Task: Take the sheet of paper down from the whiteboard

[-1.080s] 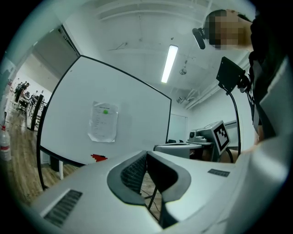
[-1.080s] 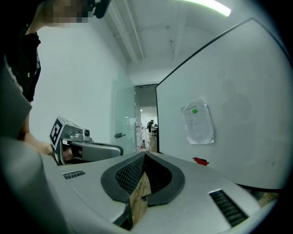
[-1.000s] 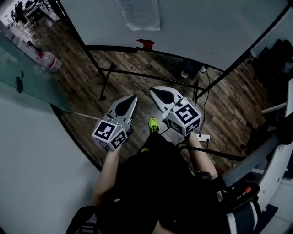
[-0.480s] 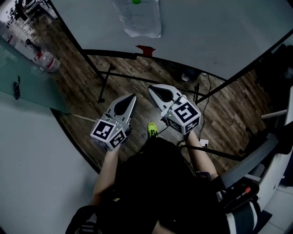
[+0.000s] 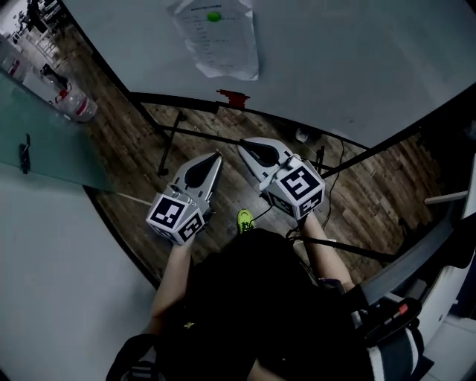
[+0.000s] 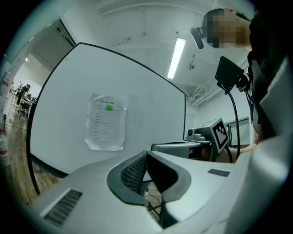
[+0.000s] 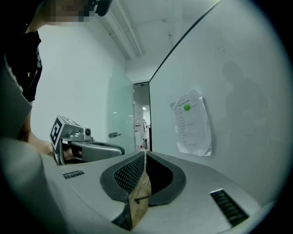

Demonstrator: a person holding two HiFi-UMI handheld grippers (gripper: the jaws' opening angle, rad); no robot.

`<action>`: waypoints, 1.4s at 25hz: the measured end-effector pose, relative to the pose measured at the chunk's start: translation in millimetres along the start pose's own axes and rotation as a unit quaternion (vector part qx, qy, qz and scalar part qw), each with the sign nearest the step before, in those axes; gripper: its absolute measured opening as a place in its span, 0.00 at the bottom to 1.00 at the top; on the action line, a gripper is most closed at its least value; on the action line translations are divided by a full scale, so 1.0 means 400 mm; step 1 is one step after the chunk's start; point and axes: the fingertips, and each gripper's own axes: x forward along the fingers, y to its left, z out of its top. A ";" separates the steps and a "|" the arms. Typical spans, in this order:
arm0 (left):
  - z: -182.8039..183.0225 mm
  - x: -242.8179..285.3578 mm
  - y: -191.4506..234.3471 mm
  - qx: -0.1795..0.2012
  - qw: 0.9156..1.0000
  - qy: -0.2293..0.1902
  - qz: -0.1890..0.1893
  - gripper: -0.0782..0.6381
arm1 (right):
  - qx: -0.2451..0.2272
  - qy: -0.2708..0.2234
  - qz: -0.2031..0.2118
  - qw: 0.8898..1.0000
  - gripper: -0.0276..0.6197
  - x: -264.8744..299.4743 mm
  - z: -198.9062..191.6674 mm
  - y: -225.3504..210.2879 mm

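Hanging flat on the large white whiteboard (image 5: 335, 52), the white printed sheet of paper (image 5: 216, 41) is pinned near its top edge by a small round green magnet (image 5: 214, 15). Its lower edge curls a little off the board. A small red object (image 5: 233, 97) sits on the board's dark lower rail, just below the sheet. Both tools are held out level toward the board, well short of the paper. The grey left gripper (image 5: 218, 155) has its jaws pressed together with nothing in them. The grey right gripper (image 5: 244, 146), just beside it, has just been starting to open, though its tips look to meet in its own view, and nothing is between them. Brown wooden plank floor (image 5: 149, 141) lies beneath.
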 end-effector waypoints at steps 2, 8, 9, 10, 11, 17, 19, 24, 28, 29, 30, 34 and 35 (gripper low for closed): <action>0.003 0.020 0.015 0.003 1.000 0.000 0.004 0.13 | 0.001 0.000 0.006 1.000 0.07 0.013 0.002 -0.021; 0.014 0.068 0.055 0.011 1.000 -0.002 0.017 0.13 | -0.006 -0.005 0.017 1.000 0.07 0.046 0.017 -0.079; 0.016 0.076 0.059 0.015 1.000 -0.002 0.018 0.13 | -0.007 -0.006 0.021 1.000 0.07 0.049 0.021 -0.087; 0.018 0.084 0.063 0.018 1.000 -0.002 0.019 0.13 | -0.008 -0.007 0.024 1.000 0.08 0.053 0.025 -0.095; 0.020 0.094 0.066 0.020 1.000 -0.003 0.019 0.13 | -0.010 -0.009 0.026 1.000 0.08 0.057 0.028 -0.104; 0.033 0.139 0.078 0.034 0.999 -0.007 0.022 0.13 | -0.022 -0.018 0.028 0.999 0.10 0.072 0.050 -0.148; 0.036 0.149 0.082 0.034 0.999 -0.007 0.023 0.13 | -0.024 -0.021 0.028 0.999 0.10 0.074 0.058 -0.160; 0.050 0.176 0.099 0.046 0.999 -0.002 0.026 0.13 | -0.026 -0.017 0.026 0.999 0.10 0.079 0.062 -0.186; 0.068 0.192 0.122 0.048 0.998 -0.010 0.026 0.13 | -0.030 -0.012 0.023 0.999 0.11 0.099 0.064 -0.206; 0.071 0.197 0.128 0.050 0.998 -0.011 0.025 0.13 | -0.031 -0.012 0.022 0.999 0.11 0.107 0.067 -0.211; 0.075 0.203 0.135 0.053 0.998 -0.011 0.024 0.13 | -0.033 -0.013 0.021 0.999 0.11 0.114 0.070 -0.216; 0.091 0.229 0.162 0.060 0.998 -0.012 0.015 0.13 | -0.037 -0.017 0.014 0.999 0.12 0.143 0.086 -0.238; 0.095 0.235 0.168 0.060 0.998 -0.012 0.012 0.13 | -0.037 -0.017 0.013 0.999 0.12 0.150 0.091 -0.243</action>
